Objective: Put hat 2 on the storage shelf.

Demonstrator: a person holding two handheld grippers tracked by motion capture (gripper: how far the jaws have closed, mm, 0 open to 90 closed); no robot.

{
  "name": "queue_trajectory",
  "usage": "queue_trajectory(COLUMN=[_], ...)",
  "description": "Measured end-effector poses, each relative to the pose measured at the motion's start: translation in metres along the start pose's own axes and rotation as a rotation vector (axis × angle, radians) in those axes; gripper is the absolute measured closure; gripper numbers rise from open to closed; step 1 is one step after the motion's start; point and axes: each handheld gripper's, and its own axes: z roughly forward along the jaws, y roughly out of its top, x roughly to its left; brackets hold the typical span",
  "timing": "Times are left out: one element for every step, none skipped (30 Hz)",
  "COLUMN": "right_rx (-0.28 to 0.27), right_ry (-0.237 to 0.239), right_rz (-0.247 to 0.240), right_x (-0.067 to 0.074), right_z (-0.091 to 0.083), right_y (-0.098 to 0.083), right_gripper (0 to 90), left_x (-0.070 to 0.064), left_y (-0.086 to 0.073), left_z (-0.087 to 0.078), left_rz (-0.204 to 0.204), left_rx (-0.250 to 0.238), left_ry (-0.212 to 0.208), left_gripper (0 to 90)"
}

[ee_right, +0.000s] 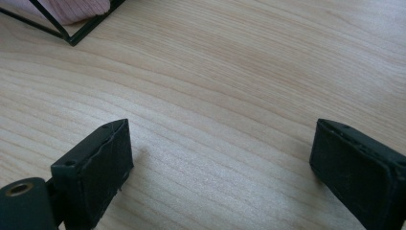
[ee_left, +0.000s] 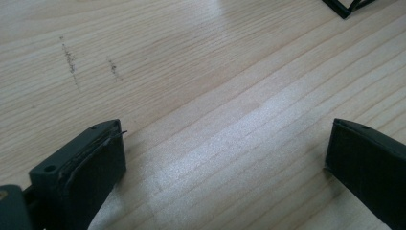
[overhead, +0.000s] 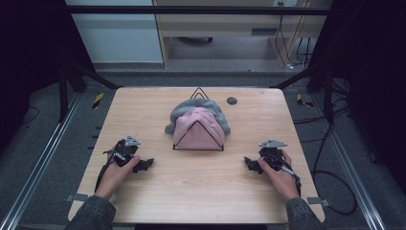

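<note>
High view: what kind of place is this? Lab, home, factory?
Likely a lab recording rig: a bare wooden table boxed in by a black frame, loose cables on grey carpet, and a person holding a gripper in each hand.

1. The wooden table [overhead: 201,187] lies bare between the left gripper [overhead: 143,165] and the right gripper [overhead: 250,164], so either could pass across the near half.
2. Mid-table stands a black wire rack [overhead: 198,139] carrying a pink cloth [overhead: 197,128] and a grey cloth [overhead: 191,109], blocking the straight way to the far edge.
3. Bare wood runs along both sides of the rack.
4. A small dark round disc [overhead: 231,100] sits near the far edge, right of the rack.
5. Both grippers' jaws stand wide apart, with bare wood between them.
</note>
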Motion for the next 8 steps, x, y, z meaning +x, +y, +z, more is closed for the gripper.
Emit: queue_trajectory(right_rx=[0.005,0.004,0.009,0.009,0.009,0.01,0.01,0.01], right_ry=[-0.006,-0.009,-0.01,-0.014,-0.014,-0.017,-0.02,-0.015], right_rz=[-0.003,-0.006,0.0,-0.001,-0.001,-0.001,-0.001,0.01], right_x=[0.001,0.002,0.0034,0.006,0.006,0.0073,0.0084,0.0099], right_z=[-0.0002,0.0001,-0.0002,-0.0002,-0.0002,-0.0004,-0.0005,-0.0012], right_y=[0.0001,0.0,0.0,-0.0004,-0.0004,-0.0007,-0.0009,-0.0009], right_gripper=[6.9,6.5,5.8,5.5,5.5,5.5,5.5,5.5], left_x=[-0.0004,-0.0011,-0.0016,-0.0021,-0.0024,-0.0026,-0.003,-0.003], left_y=[-0.0003,-0.0007,-0.0012,-0.0019,-0.0025,-0.0031,-0.0037,-0.004], left_z=[0.0002,0.0005,0.0007,0.0007,0.0005,0.0004,0.0004,0.0003], left_rz=[0.001,0.0,-0.001,0.001,0.001,0.003,0.001,0.003], left_rx=[-0.005,-0.011,-0.017,-0.022,-0.026,-0.03,-0.034,-0.036], left_ry=[-0.001,-0.001,-0.005,-0.004,-0.005,-0.007,-0.008,-0.009], left_gripper=[0.0,0.0,0.0,0.0,0.0,0.0,0.0,0.0])
